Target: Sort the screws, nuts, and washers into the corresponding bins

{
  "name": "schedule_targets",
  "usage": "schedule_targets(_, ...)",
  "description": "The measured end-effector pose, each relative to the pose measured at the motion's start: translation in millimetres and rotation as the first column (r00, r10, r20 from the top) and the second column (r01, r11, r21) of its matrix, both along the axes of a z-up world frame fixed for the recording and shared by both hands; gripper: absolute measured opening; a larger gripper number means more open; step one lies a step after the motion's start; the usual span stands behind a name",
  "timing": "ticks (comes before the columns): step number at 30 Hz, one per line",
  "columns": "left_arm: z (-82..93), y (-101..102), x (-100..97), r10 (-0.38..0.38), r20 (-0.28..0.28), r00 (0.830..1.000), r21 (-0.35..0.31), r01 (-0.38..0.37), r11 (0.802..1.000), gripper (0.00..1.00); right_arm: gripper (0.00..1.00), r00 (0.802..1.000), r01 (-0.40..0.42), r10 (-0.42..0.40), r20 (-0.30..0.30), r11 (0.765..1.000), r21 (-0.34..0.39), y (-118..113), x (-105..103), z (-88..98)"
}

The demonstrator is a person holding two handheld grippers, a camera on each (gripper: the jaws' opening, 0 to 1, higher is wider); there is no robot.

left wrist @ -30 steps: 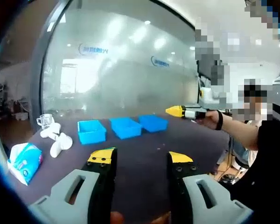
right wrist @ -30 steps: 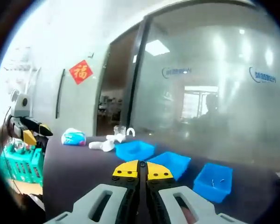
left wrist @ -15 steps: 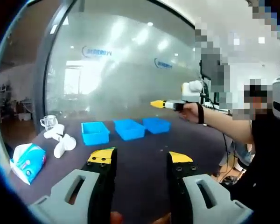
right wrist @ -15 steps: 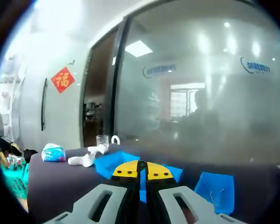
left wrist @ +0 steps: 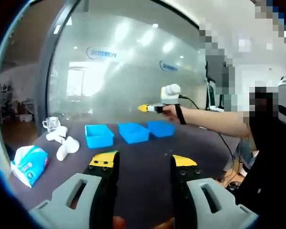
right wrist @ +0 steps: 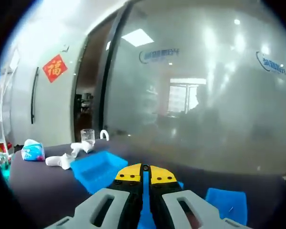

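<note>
Three blue bins stand in a row at the table's far side: left bin (left wrist: 98, 135), middle bin (left wrist: 133, 131), right bin (left wrist: 161, 128). My left gripper (left wrist: 144, 161) hangs open over the near part of the dark table (left wrist: 143, 152), holding nothing. A person's hand carries my right gripper (left wrist: 144, 108) above the bins. In the right gripper view my right gripper (right wrist: 143, 174) is shut with nothing visible between its yellow tips, above the left bin (right wrist: 96, 169); the right bin (right wrist: 226, 204) lies lower right with small parts inside.
A tissue pack (left wrist: 28, 163), white crumpled items (left wrist: 64, 147) and a glass cup (left wrist: 51, 124) sit at the table's left end. A frosted glass wall (left wrist: 128, 71) stands behind the table. A person (left wrist: 271, 157) stands on the right.
The right gripper has travelled left over the bins, rising slightly. In its view the bins have come closer and slid lower. My left gripper stays where it was.
</note>
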State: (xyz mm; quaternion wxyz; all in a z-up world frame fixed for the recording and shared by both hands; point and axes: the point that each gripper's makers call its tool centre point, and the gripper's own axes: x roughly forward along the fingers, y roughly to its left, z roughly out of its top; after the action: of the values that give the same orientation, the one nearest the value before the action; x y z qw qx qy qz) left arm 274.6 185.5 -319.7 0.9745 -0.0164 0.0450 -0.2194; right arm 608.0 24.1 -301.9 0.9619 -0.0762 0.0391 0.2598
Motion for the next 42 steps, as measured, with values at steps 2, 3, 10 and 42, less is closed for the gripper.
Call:
schedule_targets(2,-0.4,1.0,0.2,0.003,-0.001,1.000,0.000,-0.003,1.000,0.41,0.02,1.000,0.003,-0.003,-0.005,1.000,-0.006,2.2,2.3,-1.8)
schedule_targets(3,-0.4,1.4,0.3,0.005,-0.001,1.000,0.000,-0.005,1.000,0.41,0.02,1.000,0.003,-0.003,-0.007,1.000,-0.008,4.0,2.7,-2.7)
schedule_targets(10,0.4,5.6,0.7,0.018,0.001,1.000,-0.007,-0.018,1.000,0.41,0.03,1.000,-0.013,0.012,-0.022,1.000,-0.027,11.7,4.2,-9.5)
schedule_targets(42,1.6,-0.2,7.5,-0.015,0.012,1.000,-0.023,0.015,1.000,0.42,0.25,0.982,-0.189,0.188,0.027,0.980,0.064,-38.7,-139.7,4.8)
